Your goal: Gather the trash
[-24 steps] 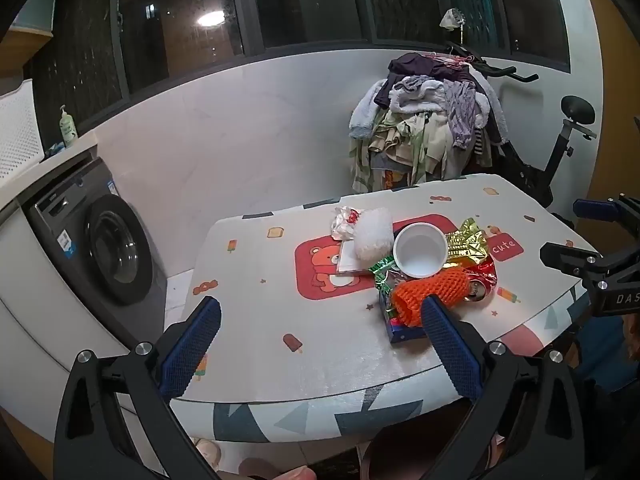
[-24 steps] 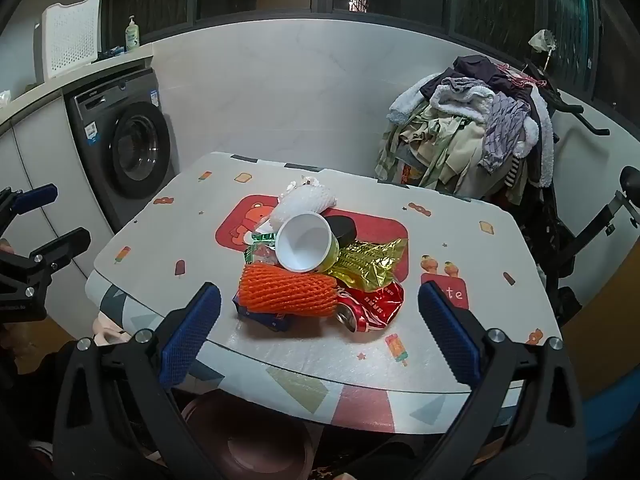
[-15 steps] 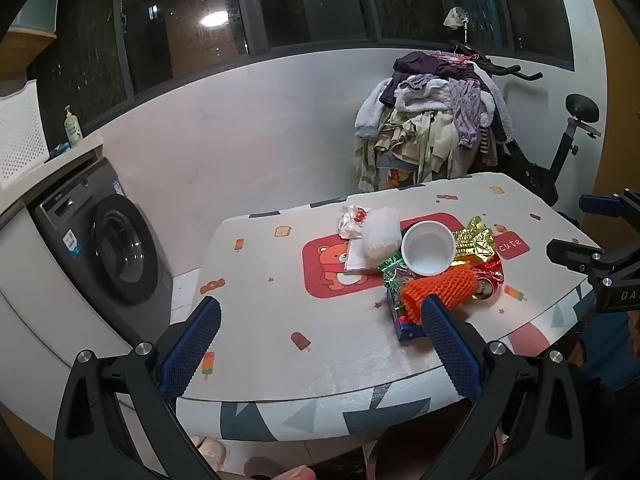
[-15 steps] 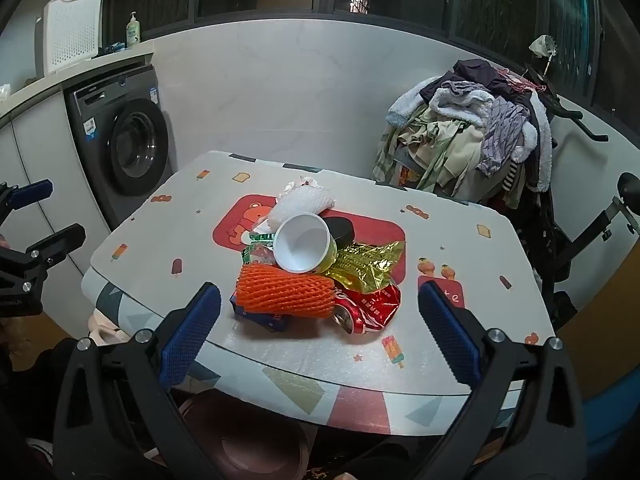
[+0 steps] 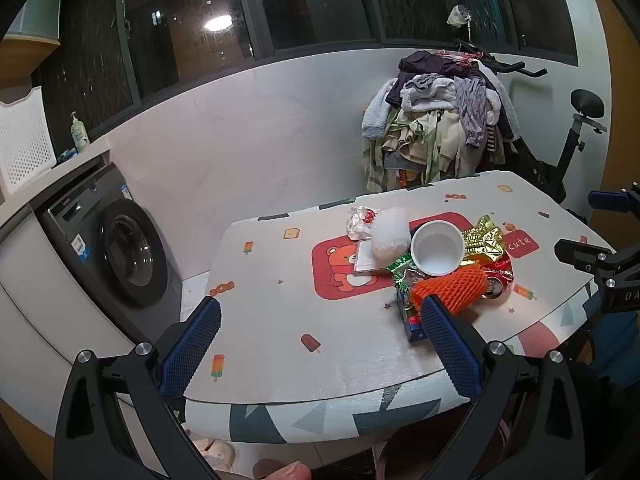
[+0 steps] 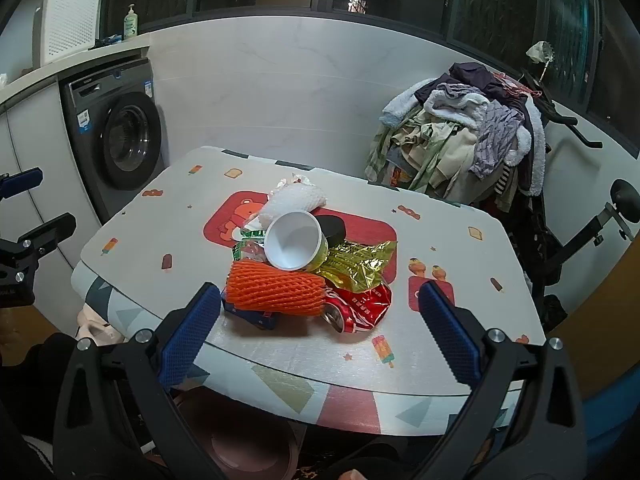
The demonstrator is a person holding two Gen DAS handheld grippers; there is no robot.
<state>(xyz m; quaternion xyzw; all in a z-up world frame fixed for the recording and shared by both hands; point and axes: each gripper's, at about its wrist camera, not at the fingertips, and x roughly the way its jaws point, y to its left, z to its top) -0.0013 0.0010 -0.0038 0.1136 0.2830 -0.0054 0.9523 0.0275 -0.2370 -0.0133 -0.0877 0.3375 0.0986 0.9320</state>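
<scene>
A heap of trash lies on the patterned table [image 5: 320,364] [image 6: 460,216]: an orange foam net [image 5: 450,288] [image 6: 276,290], a white paper cup [image 5: 438,248] [image 6: 294,240] on its side, a gold wrapper [image 5: 482,240] [image 6: 360,264], a crushed red can [image 5: 496,280] [image 6: 358,308], a white foam net [image 5: 390,234] [image 6: 294,200] and a blue box [image 5: 414,328] [image 6: 250,314]. My left gripper [image 5: 320,340] is open and empty, above the near left edge. My right gripper [image 6: 316,328] is open and empty, just before the heap.
A brown bin [image 6: 248,436] stands on the floor under the near table edge. A washing machine [image 5: 120,252] [image 6: 120,136] stands to the left. An exercise bike piled with clothes [image 5: 444,128] [image 6: 460,144] is behind the table.
Both grippers have drawn back a little from the table and stayed open. The trash heap has not moved.
</scene>
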